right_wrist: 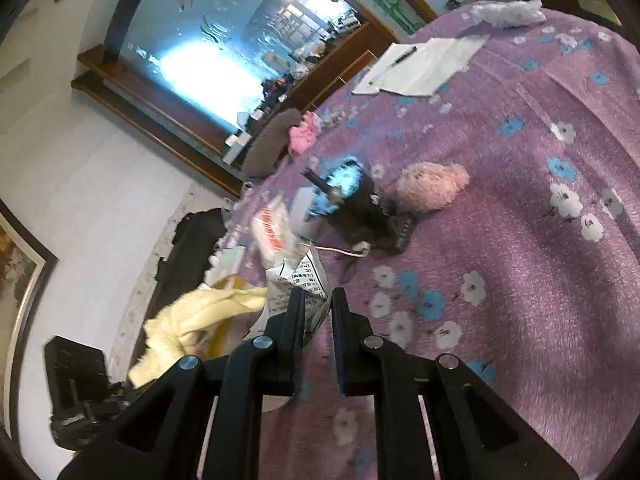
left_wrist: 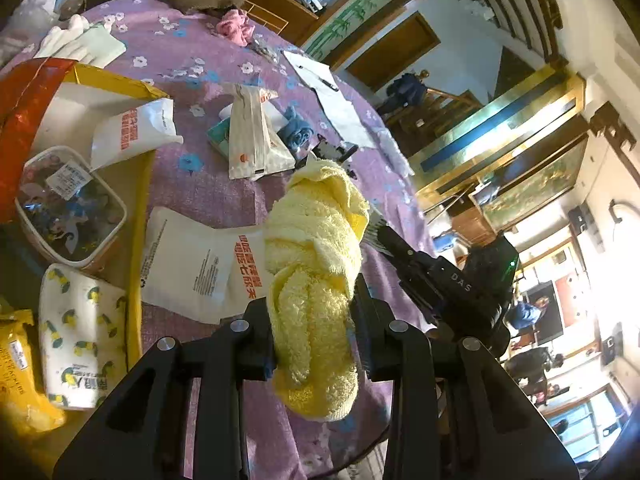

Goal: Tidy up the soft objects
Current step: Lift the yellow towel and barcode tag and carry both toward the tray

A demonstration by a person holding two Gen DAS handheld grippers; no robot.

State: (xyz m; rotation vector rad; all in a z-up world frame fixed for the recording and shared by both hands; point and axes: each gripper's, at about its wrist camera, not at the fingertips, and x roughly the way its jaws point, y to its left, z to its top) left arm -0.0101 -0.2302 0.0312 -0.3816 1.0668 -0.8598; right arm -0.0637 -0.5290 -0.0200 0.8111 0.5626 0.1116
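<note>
Basically left gripper (left_wrist: 312, 336) is clamped mid-roll on the yellow towel (left_wrist: 316, 264), lifted clear of the purple tablecloth (left_wrist: 208, 196) for carrying, box (left_wrist: 136, 92) off to its left; right gripper (right_wrist: 318, 320) is closed, empty, to the towel's right.

The left gripper (left_wrist: 312, 332) points forward and downward, its two black fingers (left_wrist: 256, 336) pressed against a yellow towel (left_wrist: 316, 264) clamped between them. The right gripper (right_wrist: 318, 320) also tilts downward, its jaws nearly together and holding nothing; in the left wrist view it sits at three o'clock.
</note>
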